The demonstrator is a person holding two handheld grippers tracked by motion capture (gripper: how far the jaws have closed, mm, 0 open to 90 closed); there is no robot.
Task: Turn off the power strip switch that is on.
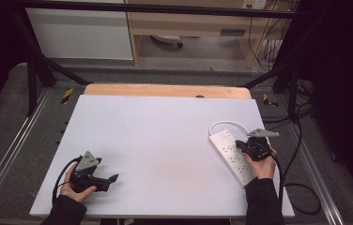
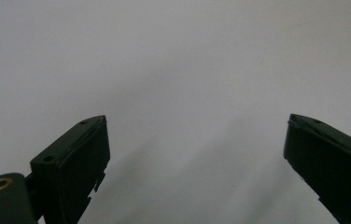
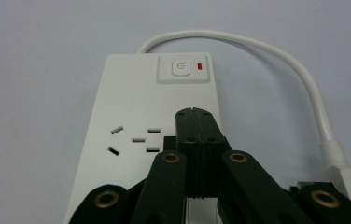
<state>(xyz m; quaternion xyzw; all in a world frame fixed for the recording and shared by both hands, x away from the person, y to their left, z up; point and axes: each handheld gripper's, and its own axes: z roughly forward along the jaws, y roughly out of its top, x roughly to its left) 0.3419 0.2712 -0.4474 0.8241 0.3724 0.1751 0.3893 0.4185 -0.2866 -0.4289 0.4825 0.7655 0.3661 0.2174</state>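
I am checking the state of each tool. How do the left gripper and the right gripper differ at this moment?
The left gripper has its fingers spread wide open; the right gripper has its fingers pressed together. The left gripper is over the bare white table, while the right gripper is above the white power strip, pointing toward its switch. Both are black, and each is held in one hand.

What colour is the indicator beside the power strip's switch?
Red indicator, clearest in the right gripper view.

Lab: framed rig [image 1: 34, 70], trailing cables [image 1: 301, 140]
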